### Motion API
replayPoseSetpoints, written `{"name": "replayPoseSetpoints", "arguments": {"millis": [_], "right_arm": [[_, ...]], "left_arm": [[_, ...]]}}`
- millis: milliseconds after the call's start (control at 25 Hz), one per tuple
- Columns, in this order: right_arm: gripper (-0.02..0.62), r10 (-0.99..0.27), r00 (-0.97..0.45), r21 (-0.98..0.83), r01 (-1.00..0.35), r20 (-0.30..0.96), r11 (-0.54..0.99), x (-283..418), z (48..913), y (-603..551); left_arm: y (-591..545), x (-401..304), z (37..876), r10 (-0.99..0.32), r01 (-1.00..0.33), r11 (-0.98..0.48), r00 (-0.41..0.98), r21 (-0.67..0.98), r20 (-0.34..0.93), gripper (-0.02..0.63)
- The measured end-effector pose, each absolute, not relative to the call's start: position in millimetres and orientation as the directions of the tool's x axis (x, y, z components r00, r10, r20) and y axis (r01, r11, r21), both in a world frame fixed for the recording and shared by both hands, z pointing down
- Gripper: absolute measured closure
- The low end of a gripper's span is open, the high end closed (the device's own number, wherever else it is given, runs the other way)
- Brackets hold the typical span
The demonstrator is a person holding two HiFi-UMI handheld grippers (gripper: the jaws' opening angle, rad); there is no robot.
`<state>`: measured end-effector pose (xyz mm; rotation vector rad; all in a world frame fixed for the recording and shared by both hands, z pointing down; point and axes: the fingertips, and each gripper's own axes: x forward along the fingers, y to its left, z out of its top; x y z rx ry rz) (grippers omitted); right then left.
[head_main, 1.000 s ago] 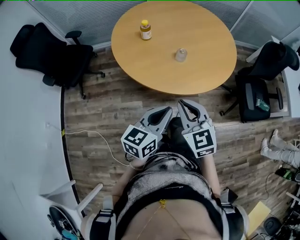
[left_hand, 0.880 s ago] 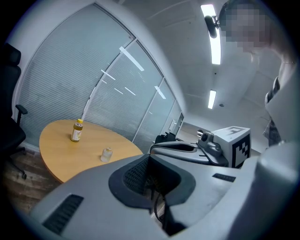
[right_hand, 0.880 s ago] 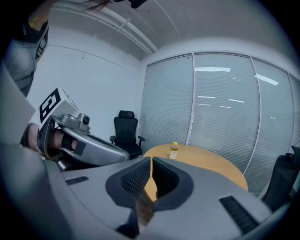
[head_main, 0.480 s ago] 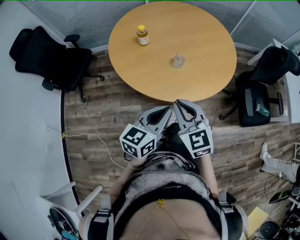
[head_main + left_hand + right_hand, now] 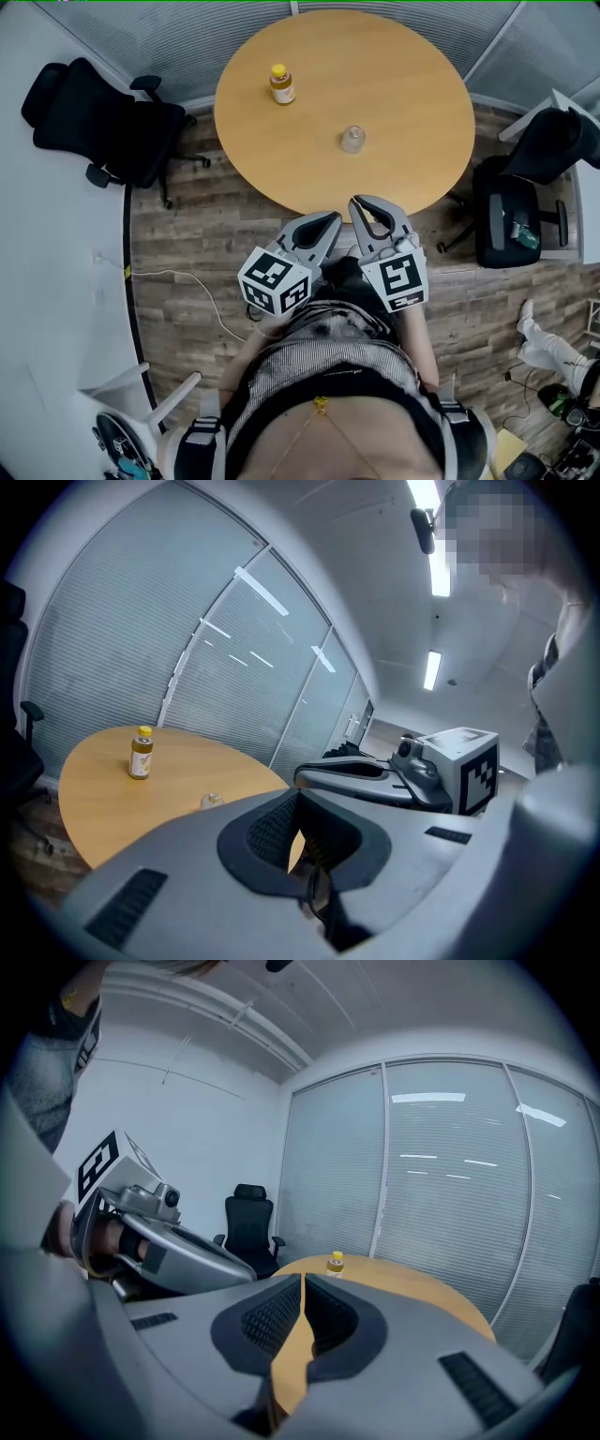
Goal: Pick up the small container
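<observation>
On the round wooden worktop (image 5: 403,66), the small container (image 5: 352,139), a clear, squat vessel, stands upright on the half nearer the person, with bare wood all around it. Left gripper (image 5: 330,221) and right gripper (image 5: 360,202) are held side by side above the plank floor (image 5: 187,234), tips at the worktop's near edge and pointing toward it. The small container lies ahead of both grippers and well apart from them, almost on the line of the right gripper and off to the right of the left gripper's line. Fingers of the left gripper are together with nothing between them, as the left gripper view shows; fingers of the right gripper are likewise pressed together and empty. Farther back and to the left, a bottle (image 5: 281,84) with a yellow cap and amber contents stands upright, well apart from the small container. Its label carries print that is too small to read. Each gripper bears a marker cube (image 5: 277,281) with black-and-white square patterns; the patterns spell no legible words.
</observation>
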<state>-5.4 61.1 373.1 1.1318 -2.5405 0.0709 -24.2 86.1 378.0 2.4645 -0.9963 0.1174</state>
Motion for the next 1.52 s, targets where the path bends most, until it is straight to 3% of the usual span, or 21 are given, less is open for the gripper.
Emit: {"name": "replayPoseSetpoints", "arguments": {"millis": [1520], "right_arm": [[0.568, -0.601, -0.724, 0.054, -0.622, 0.338, 0.781, 79.7, 392.5, 1.1]], "left_arm": [[9.9, 63.0, 387.2, -0.710, -0.748, -0.534, 0.650, 0.394, 0.271, 0.600]]}}
